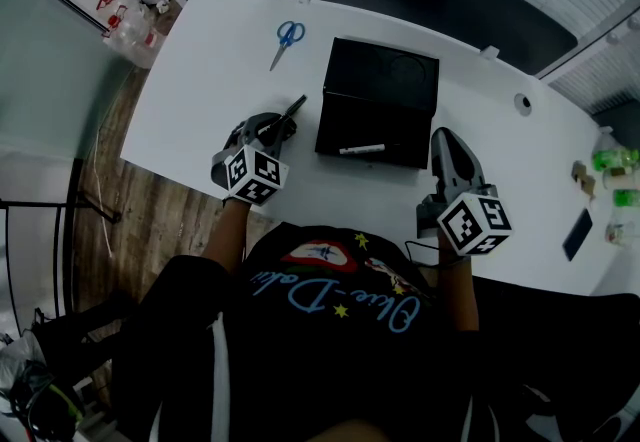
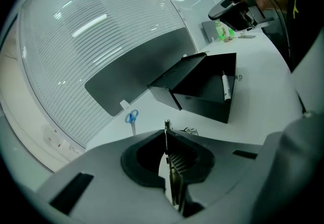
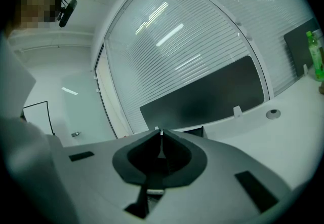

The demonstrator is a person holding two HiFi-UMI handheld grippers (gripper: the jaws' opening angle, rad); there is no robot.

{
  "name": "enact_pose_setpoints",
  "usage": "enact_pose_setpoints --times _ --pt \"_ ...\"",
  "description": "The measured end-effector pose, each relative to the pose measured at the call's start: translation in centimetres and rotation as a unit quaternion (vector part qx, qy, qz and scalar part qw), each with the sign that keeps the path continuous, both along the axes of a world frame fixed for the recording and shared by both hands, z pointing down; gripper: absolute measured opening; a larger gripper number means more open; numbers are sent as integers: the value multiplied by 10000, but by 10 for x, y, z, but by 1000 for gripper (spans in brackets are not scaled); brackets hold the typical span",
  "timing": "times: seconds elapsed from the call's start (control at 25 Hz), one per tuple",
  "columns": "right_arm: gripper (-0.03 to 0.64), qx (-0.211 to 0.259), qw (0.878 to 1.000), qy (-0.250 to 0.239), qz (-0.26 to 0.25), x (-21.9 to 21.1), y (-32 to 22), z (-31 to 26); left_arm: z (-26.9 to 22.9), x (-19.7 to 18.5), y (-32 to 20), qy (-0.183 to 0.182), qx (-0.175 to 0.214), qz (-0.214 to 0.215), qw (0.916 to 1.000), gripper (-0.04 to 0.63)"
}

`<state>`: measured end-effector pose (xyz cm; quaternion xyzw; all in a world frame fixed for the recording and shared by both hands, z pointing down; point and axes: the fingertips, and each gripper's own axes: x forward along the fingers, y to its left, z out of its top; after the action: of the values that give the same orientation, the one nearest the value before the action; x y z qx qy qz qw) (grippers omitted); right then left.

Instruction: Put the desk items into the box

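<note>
Box (image 1: 345, 125): black, lid open toward the far side, standing mid-bench (image 1: 200, 100) straight ahead of me. One white marker (image 1: 362, 148) lies in its near half, close to the front edge

Black pen (image 1: 297, 107): just left of the box, slanting toward its near-left corner. Its far end sticks out past the tips of my left gripper (image 1: 286, 123), whose fingers are narrow and closed on it. In the left gripper view the fingers meet along a single seam, angled down at the bench, with the box beyond them to the right

Scissors (image 1: 288, 36): blue handles, flat on the bench, beyond the left gripper and left of the box, apart from both

Right gripper (image 1: 446, 140): just beside the box's right wall, fingers together, nothing between them. Its own view shows the same closed seam

Bench, far right edge: green bottle (image 1: 612, 160) and a dark flat slab (image 1: 577, 235), well apart from the box. I cannot make out more of either
</note>
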<state>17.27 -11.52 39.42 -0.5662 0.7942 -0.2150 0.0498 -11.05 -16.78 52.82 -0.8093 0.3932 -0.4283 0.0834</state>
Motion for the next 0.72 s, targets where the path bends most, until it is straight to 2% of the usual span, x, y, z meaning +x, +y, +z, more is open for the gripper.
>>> enact_pose_setpoints --times 0.4,0.72 --pt "21 32 10000 -8 -16 -3 -1 -3 -18 -8 -5 724 131 -351 9967 15" --pt "21 70 10000 20 -53 -5 1 -6 -36 -9 -5 939 364 -381 9942 15"
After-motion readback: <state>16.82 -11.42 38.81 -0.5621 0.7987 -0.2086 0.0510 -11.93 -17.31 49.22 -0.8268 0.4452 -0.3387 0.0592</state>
